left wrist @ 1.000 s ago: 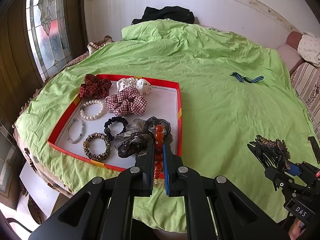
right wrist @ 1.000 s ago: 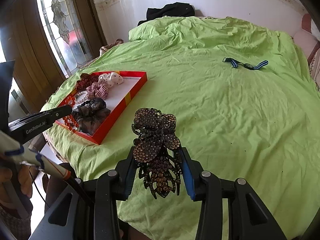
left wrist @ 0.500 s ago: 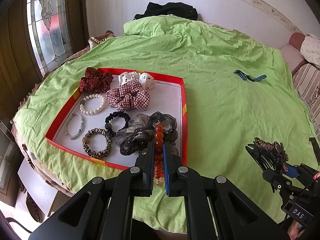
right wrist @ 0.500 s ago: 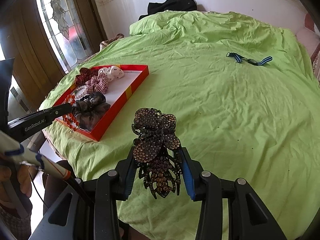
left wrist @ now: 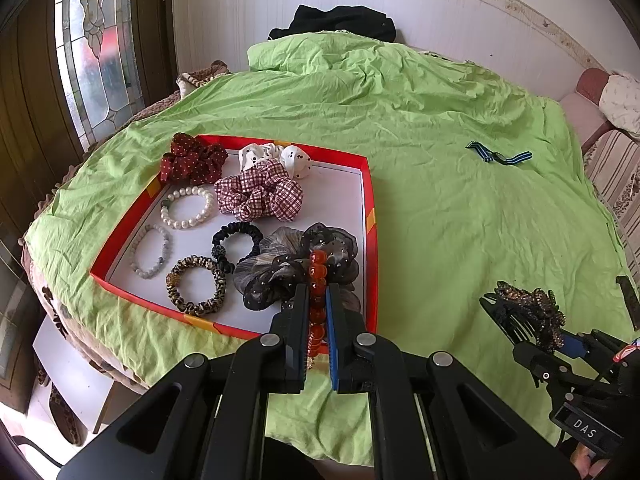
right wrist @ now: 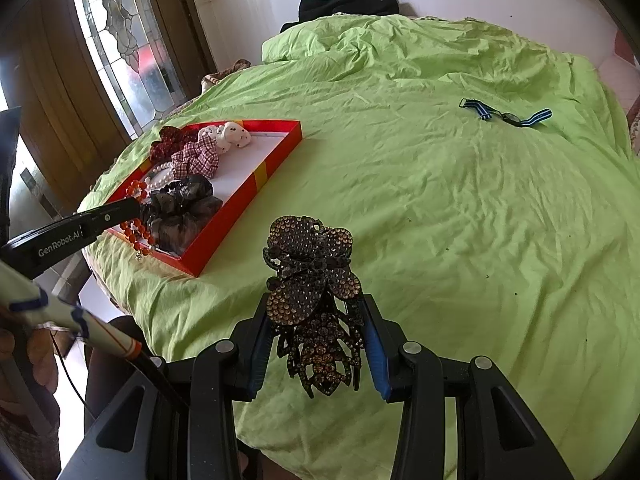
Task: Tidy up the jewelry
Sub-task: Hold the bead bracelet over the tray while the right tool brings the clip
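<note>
We hold our left claw (left wrist: 318,300) clenched on a string of orange-red beads (left wrist: 317,280), which hangs just above the near right corner of the red tray (left wrist: 371,216). The claw points steeply down at that corner, over the dark sheer scrunchie (left wrist: 304,268), probably because it is the nearest spot for the beads; bare white floor shows only farther back on the right.

Our right claw (right wrist: 318,332) grips a rhinestone hair claw clip (right wrist: 310,280) by its sides, jaws part-way apart because the clip is wide. We hold it above the green bedspread (right wrist: 460,220), well apart from the tray, which seems to be a waiting position while the left side works.

The tray lies on the bed's left part and already carries a pearl bracelet (left wrist: 187,206), a pale bead bracelet (left wrist: 152,250), a leopard hair tie (left wrist: 196,286), a black hair tie (left wrist: 236,240), and checked (left wrist: 260,196), maroon dotted (left wrist: 192,160) and white dotted scrunchies (left wrist: 276,158). A striped watch (right wrist: 506,116) lies alone far across the bedspread, still to be collected, we judge.
</note>
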`<state>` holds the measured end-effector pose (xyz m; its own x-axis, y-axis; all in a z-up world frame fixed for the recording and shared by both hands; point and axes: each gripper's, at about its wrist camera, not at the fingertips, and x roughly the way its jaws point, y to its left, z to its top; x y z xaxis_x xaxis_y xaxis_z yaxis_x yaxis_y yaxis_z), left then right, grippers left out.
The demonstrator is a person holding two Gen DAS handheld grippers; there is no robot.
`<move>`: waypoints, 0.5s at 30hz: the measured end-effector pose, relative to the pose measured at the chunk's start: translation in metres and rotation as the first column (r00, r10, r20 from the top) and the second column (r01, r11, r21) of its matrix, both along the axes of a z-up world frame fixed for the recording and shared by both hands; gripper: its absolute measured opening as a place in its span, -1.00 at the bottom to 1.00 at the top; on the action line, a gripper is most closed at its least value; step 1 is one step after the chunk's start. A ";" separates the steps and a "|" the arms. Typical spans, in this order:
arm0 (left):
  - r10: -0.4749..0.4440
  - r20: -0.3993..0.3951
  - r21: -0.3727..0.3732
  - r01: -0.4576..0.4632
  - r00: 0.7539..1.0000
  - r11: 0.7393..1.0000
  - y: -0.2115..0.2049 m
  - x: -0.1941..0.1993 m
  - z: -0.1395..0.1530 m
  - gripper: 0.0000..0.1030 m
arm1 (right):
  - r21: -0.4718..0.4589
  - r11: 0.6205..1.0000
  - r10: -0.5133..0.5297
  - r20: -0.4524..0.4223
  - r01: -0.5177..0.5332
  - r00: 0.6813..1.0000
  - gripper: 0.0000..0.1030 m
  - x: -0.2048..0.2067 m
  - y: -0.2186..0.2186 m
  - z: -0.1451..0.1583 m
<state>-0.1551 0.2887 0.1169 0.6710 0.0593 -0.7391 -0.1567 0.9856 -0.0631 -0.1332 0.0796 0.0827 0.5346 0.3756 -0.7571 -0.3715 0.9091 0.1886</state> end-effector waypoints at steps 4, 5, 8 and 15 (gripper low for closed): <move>-0.002 0.000 -0.005 0.002 1.000 1.000 0.000 -0.001 0.000 -0.85 | -0.002 1.000 0.002 -0.003 -0.002 1.000 -0.13 0.001 0.001 -0.001; -0.003 0.001 -0.005 0.003 1.000 1.000 -0.001 -0.001 0.000 -0.85 | -0.002 1.000 0.002 -0.003 -0.002 1.000 -0.13 0.001 0.001 -0.001; -0.001 0.001 -0.007 0.001 1.000 1.000 -0.001 -0.001 0.000 -0.86 | -0.003 1.000 0.002 -0.003 -0.002 1.000 -0.13 0.001 0.001 -0.001; -0.011 0.010 -0.036 0.012 1.000 0.999 -0.001 -0.004 0.004 -0.85 | -0.009 1.000 0.008 -0.002 -0.008 1.000 -0.13 -0.001 0.005 -0.002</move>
<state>-0.1593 0.2876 0.1205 0.6787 0.0248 -0.7340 -0.1444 0.9844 -0.1002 -0.1337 0.0844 0.0806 0.5299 0.3732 -0.7615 -0.3783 0.9077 0.1816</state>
